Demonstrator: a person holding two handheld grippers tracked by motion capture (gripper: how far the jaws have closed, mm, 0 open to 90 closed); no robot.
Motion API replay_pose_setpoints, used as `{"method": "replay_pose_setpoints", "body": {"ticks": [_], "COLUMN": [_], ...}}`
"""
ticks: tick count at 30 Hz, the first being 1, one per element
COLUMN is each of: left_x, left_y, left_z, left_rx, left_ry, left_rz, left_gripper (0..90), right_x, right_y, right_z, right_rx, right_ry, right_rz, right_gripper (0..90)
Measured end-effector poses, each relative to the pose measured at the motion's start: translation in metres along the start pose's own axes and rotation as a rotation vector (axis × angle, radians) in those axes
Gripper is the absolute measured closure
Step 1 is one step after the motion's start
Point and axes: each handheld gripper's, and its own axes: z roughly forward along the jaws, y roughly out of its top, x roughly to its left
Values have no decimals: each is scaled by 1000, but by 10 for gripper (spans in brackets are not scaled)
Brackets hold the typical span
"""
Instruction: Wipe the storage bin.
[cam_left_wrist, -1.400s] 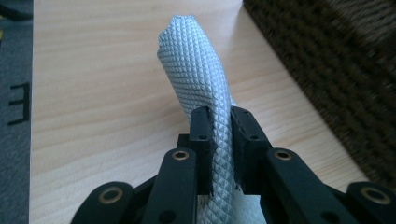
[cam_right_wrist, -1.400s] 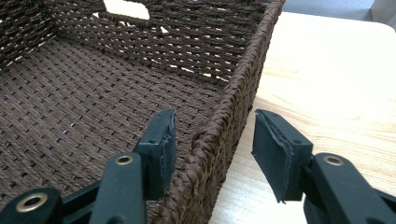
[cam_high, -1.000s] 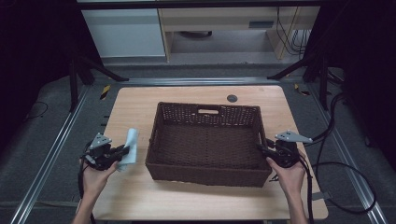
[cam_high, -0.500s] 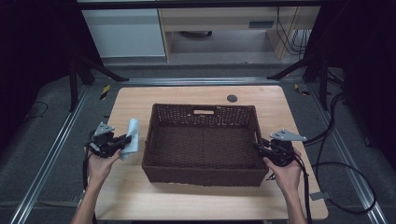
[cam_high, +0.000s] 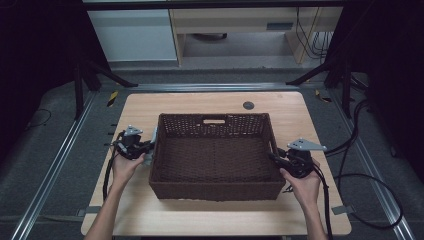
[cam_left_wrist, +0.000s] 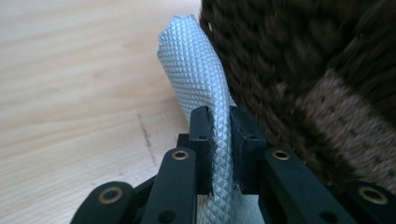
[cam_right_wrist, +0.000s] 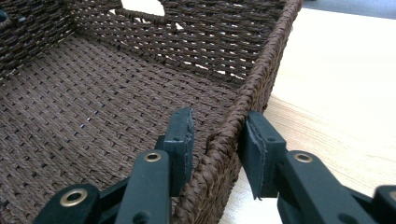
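Note:
A dark brown wicker basket (cam_high: 215, 119) stands in the middle of the wooden table (cam_high: 200, 215). My left gripper (cam_high: 149, 147) is shut on a pale silver, diamond-textured cloth (cam_high: 154, 137), held upright against the outside of the basket's left wall. In the left gripper view the cloth (cam_left_wrist: 196, 70) rises from between the jaws of the left gripper (cam_left_wrist: 219, 126), touching the wicker (cam_left_wrist: 303, 70). My right gripper (cam_high: 275, 157) straddles the basket's right rim. In the right gripper view the right gripper (cam_right_wrist: 217, 130) has one jaw inside the basket (cam_right_wrist: 93, 93) and one outside; its jaws have just been closing on the rim.
The basket has a handle cutout (cam_high: 213, 121) in its far wall and nothing lies inside. A small dark round disc (cam_high: 248, 105) sits on the table behind it. Metal rails (cam_high: 60, 165) and cables (cam_high: 370, 175) run beside the table.
My left hand has carried the cloth rightwards and farther from the person, up against the basket's left wall. The basket has shifted slightly left. The right hand has stayed at the right rim.

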Motion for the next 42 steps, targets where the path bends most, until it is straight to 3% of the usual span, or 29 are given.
{"method": "replay_pose_setpoints", "body": {"ticks": [2,4,9,15,18,23,27,30,32,34,37,42], "left_x": [-2,-2,3,4,4,0,-2,-8,-11,-12,-9,-7], "left_y": [-2,-2,4,27,36,30,12,-8,-14,-17,-14,-1], "left_z": [5,5,-10,-38,-49,-42,-28,-13,-8,-7,-14,-41], "left_rx": [28,26,-45,-147,-175,-145,-98,-22,30,25,-1,-117], "left_ry": [3,-1,-18,-29,-36,-36,-52,-60,-50,-66,-60,-52], "left_rz": [13,14,-1,35,53,76,41,32,49,25,19,28], "left_gripper": [794,794,797,798,798,797,798,799,799,800,800,800], "right_x": [0,0,0,0,0,0,0,0,0,0,0,0], "right_y": [0,0,0,0,0,0,0,0,0,0,-1,0], "right_z": [0,0,0,0,0,0,0,0,0,0,0,0], "right_rx": [-2,-2,-3,-6,-6,-6,-7,-7,-7,-7,-7,-7], "right_ry": [1,2,2,-1,-1,0,0,0,-1,-2,-2,-2], "right_rz": [0,-1,-2,-5,-6,-7,-6,-6,-5,-7,-8,-4], "right_gripper": [655,655,654,655,654,653,653,654,654,654,654,653]}}
